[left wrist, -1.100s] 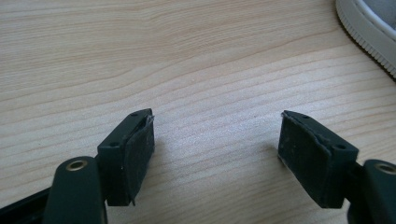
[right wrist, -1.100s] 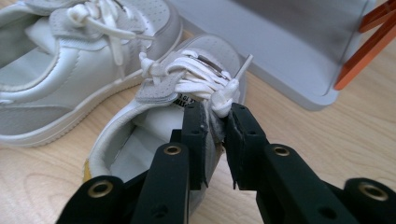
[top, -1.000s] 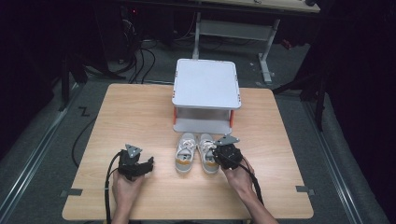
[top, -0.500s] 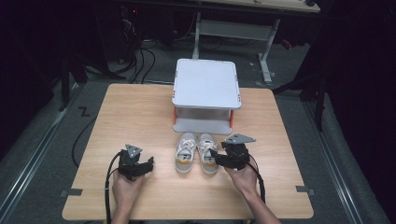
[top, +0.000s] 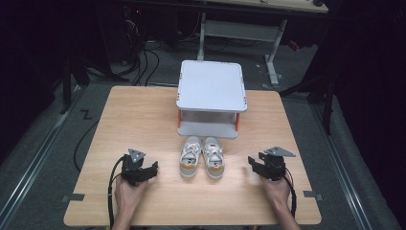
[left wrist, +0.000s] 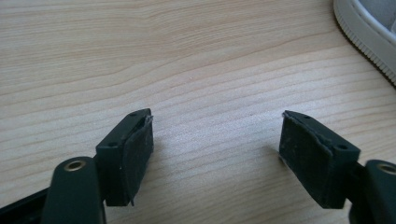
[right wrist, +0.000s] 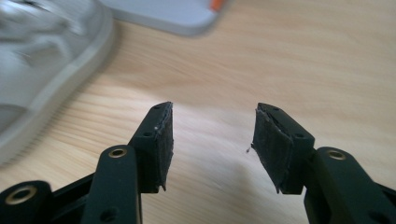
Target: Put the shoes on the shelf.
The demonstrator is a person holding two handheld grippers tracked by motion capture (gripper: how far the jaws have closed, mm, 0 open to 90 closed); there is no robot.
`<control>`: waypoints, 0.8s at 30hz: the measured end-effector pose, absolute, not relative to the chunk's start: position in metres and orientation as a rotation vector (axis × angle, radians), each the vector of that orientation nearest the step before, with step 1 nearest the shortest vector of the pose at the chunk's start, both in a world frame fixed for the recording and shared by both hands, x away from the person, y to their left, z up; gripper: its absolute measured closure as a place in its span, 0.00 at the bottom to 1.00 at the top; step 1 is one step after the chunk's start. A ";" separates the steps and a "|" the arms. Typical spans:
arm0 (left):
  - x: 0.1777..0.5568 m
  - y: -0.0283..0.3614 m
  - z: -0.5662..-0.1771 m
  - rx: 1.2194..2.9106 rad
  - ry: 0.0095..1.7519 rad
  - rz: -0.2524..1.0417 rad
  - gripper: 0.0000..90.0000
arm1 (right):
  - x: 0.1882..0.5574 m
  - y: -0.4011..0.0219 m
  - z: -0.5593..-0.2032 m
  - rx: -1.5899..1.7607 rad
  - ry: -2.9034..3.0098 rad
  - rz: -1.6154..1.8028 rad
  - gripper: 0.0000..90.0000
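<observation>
A pair of small white shoes with orange heels stands side by side at the middle of the table, the left shoe (top: 190,156) beside the right shoe (top: 214,159), toes toward a white shelf (top: 211,87). My left gripper (top: 155,168) rests left of the pair, open and empty; a shoe's sole (left wrist: 369,39) edges its own view. My right gripper (top: 251,164) sits right of the pair, clear of it. Its jaws have just been closing a little, still apart with nothing between them (right wrist: 212,112). A blurred shoe (right wrist: 46,56) lies to its left.
The two-level white shelf with orange posts stands on the wooden table (top: 139,115) just behind the shoes; its base (right wrist: 177,14) shows in the right gripper view. Bare wood lies on both sides. Cables and desk legs are on the dark floor beyond.
My right gripper was at the right shoe's side; it has drawn away to the right and its jaws now stand apart. The shoes and the left gripper have kept still.
</observation>
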State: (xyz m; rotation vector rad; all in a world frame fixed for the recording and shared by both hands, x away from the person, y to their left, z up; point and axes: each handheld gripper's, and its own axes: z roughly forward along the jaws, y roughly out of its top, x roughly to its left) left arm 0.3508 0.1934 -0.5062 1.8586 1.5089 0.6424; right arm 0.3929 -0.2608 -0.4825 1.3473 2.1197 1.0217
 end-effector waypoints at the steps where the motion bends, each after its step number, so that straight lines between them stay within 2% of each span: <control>1: 0.351 0.193 -0.506 1.855 1.508 0.637 0.27 | 0.393 -0.266 -0.486 1.374 2.109 1.012 0.53; 5: 0.351 0.194 -0.506 1.853 1.502 0.629 0.27 | 0.393 -0.277 -0.495 1.407 2.072 0.965 0.51; 11: 0.353 0.197 -0.501 1.856 1.552 0.589 0.33 | 0.398 -0.278 -0.501 1.411 2.078 0.897 0.48; 16: 0.352 0.194 -0.493 1.848 1.544 0.566 0.32 | 0.398 -0.278 -0.501 1.412 2.080 0.898 0.46; 24: 0.340 0.164 -0.456 1.855 1.388 0.538 0.36 | 0.398 -0.278 -0.501 1.412 2.082 0.899 0.46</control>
